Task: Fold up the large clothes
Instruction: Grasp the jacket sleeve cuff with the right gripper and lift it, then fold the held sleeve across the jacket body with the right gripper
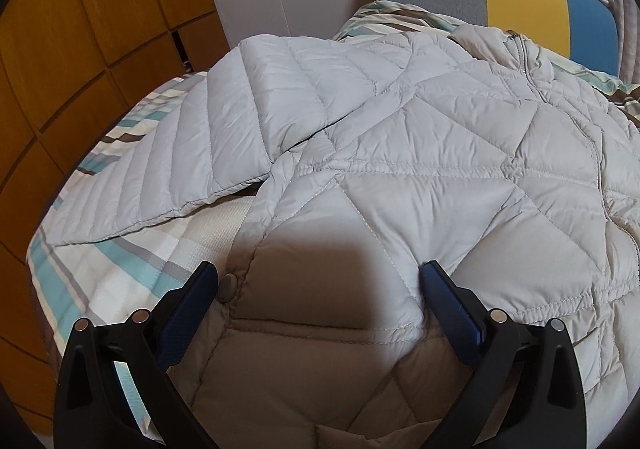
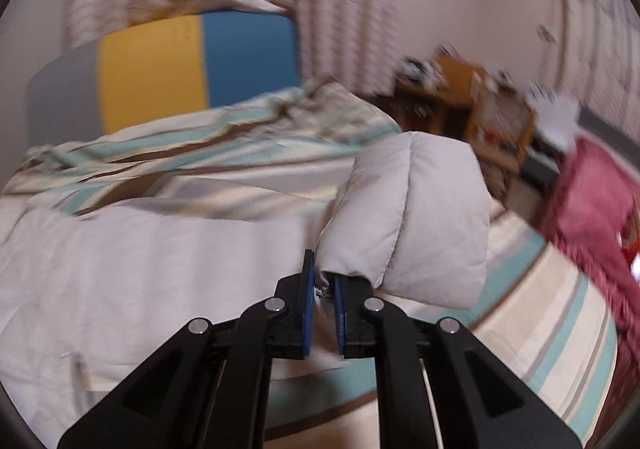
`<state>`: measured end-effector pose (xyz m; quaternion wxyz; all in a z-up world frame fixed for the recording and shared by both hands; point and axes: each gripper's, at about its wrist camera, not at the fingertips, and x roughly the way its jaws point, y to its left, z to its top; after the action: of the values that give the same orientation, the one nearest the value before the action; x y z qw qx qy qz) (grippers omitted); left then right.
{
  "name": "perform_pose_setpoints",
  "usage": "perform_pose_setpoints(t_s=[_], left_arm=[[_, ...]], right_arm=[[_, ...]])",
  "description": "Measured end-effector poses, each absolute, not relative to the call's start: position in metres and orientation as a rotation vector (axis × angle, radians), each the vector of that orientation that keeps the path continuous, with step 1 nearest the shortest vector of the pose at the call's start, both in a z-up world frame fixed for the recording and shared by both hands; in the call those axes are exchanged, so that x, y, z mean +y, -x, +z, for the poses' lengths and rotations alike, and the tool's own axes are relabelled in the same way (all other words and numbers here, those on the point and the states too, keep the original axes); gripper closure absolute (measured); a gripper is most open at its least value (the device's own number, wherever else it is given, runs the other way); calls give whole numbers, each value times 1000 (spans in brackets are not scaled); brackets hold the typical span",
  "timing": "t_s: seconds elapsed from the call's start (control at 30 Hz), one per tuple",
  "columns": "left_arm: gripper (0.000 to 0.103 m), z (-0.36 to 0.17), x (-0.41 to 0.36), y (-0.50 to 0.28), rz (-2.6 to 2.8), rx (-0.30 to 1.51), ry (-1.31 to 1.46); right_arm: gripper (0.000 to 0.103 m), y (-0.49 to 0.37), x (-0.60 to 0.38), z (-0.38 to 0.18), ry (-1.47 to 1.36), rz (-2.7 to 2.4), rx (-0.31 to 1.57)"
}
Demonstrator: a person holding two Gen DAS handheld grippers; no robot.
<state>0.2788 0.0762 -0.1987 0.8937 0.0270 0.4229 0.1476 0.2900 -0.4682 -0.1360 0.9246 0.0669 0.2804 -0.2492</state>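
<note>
1. My left gripper (image 1: 318, 275) hangs low over the jacket (image 1: 400, 153), its jaws spread wide around the hem.
2. My right gripper (image 2: 320, 281) is clamped on a raised sleeve (image 2: 412, 217).
3. The jacket lies flat on the striped bed (image 1: 100, 273).
</note>
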Motion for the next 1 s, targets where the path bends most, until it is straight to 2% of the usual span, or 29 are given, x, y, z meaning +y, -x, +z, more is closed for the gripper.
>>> perform_pose_setpoints(t_s=[0.47,0.73,1.0], left_arm=[[3,-200,82,-278,285,877,-4],[3,-200,83,-277,283,875,-2],[3,-200,83,-276,284,874,-4]], right_arm=[[97,-327,-251,-109,304,-70,490],[97,-347,-138,-131,435,156,511],[97,-346,-81,-159,402,342,549]])
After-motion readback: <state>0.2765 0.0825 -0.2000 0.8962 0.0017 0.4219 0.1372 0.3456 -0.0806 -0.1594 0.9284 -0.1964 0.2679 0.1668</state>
